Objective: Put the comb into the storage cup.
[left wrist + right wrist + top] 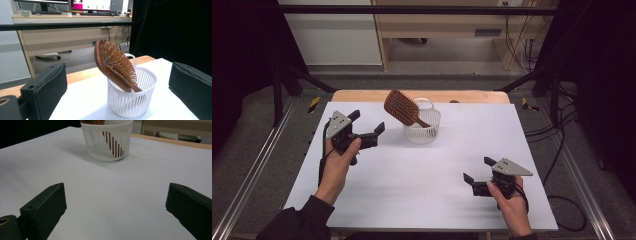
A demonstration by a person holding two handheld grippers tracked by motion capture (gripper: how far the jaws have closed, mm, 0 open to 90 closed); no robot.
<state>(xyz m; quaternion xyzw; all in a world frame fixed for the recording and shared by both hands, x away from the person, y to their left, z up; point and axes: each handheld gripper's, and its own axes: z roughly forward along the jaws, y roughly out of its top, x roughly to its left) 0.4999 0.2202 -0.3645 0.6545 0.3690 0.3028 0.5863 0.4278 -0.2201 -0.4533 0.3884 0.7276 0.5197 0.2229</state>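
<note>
White tabletop (422, 170) broad and bare, basket (422, 131) with hairbrush (402, 108) near far edge, both tongs (368, 124) (476, 170) released

No legible text, label or number anywhere.

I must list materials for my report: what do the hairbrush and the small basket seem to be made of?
The hairbrush looks like wood: reddish-brown body with a slight sheen, and paler pins that may be wood or bamboo. The basket looks like white moulded plastic: thin even vertical slats, a smooth rim and a loop handle, matte to slightly glossy.
</note>
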